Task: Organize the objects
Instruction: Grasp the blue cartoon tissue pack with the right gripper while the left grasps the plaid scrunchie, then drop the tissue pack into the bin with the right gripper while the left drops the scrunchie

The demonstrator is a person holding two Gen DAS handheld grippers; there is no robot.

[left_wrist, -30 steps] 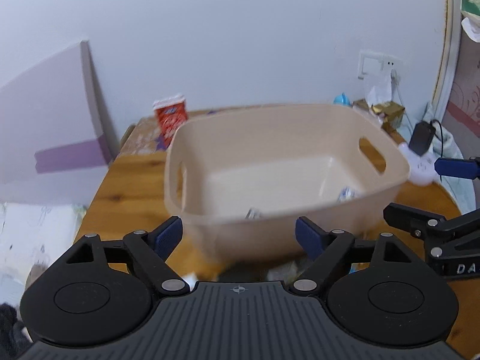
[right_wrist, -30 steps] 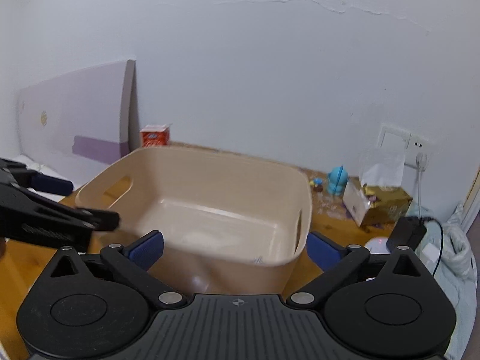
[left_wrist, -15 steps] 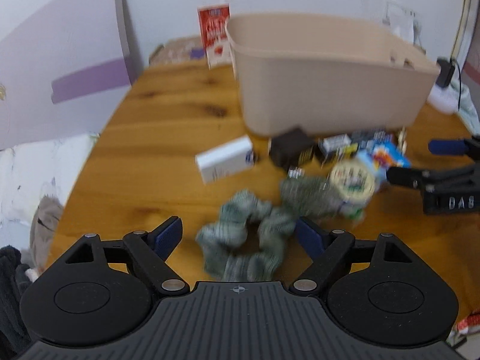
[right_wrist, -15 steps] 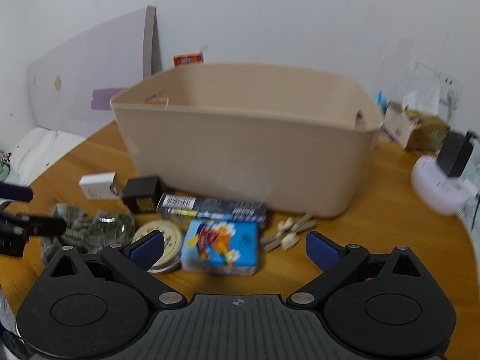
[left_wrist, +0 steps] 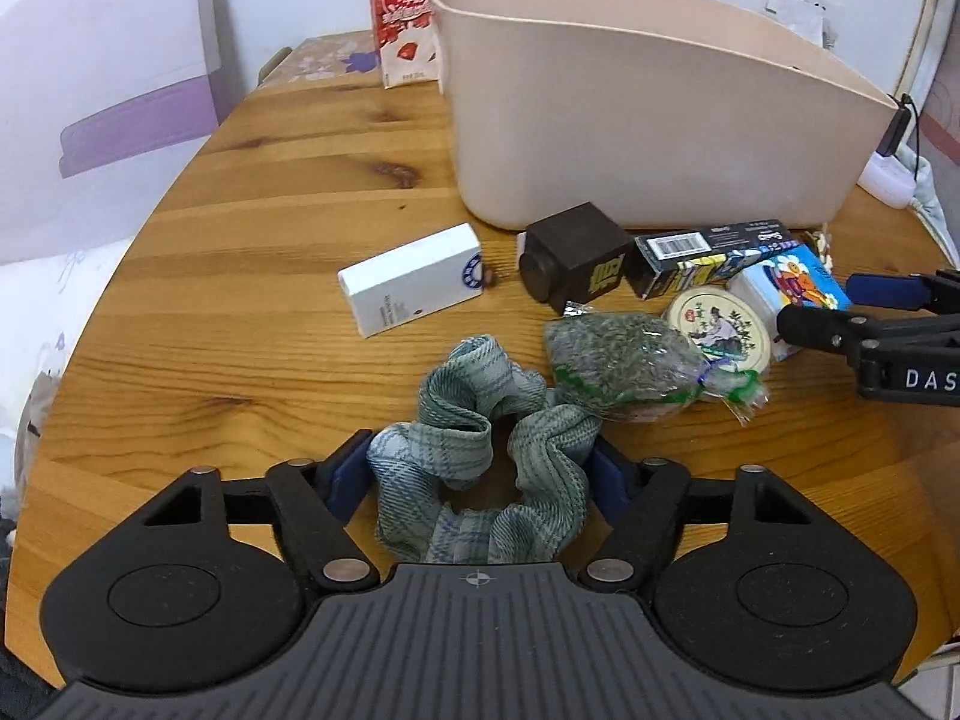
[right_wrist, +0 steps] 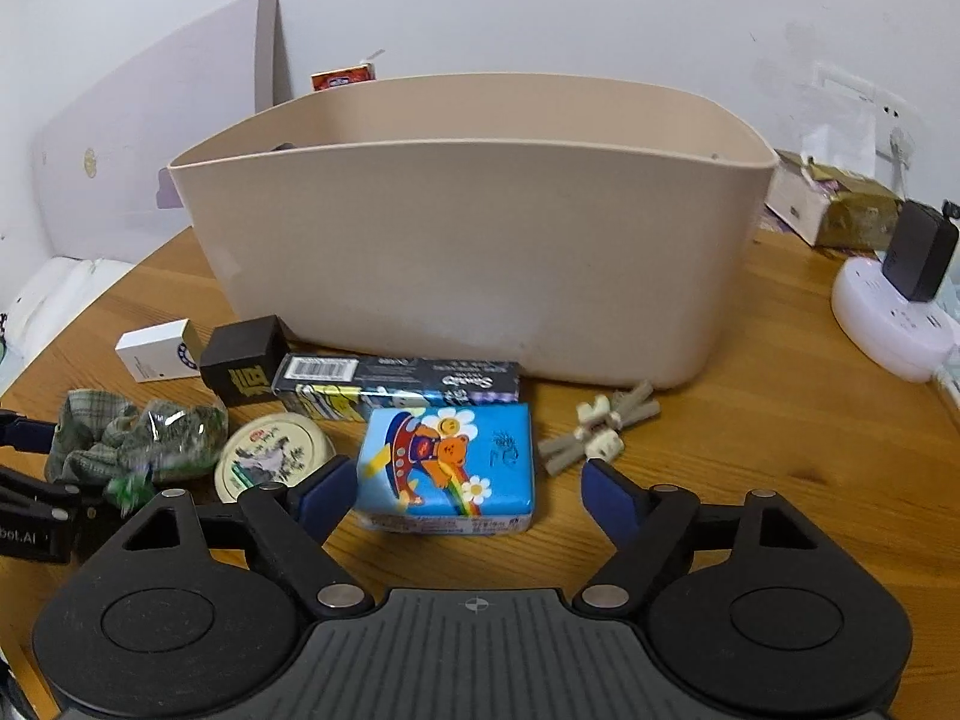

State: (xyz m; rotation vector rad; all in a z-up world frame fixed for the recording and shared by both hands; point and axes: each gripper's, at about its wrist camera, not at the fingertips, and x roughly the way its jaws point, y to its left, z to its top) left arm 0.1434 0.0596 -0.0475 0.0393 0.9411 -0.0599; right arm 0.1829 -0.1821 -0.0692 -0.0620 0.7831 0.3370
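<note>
A beige plastic bin stands on the wooden table. In front of it lie a green plaid scrunchie, a green wrapped packet, a round tin, a blue tissue pack with a bear, a dark long box, a black cube box and a white box. My left gripper is open with its fingers on both sides of the scrunchie. My right gripper is open around the near end of the blue tissue pack.
A red milk carton stands behind the bin at the left. A white power strip with a black adapter sits at the right. Small grey-white clips lie right of the tissue pack. A lilac board leans on the wall.
Both grippers have dropped from above the bin down to the table. The left moved forward around the scrunchie; the right moved in around the blue tissue pack.
</note>
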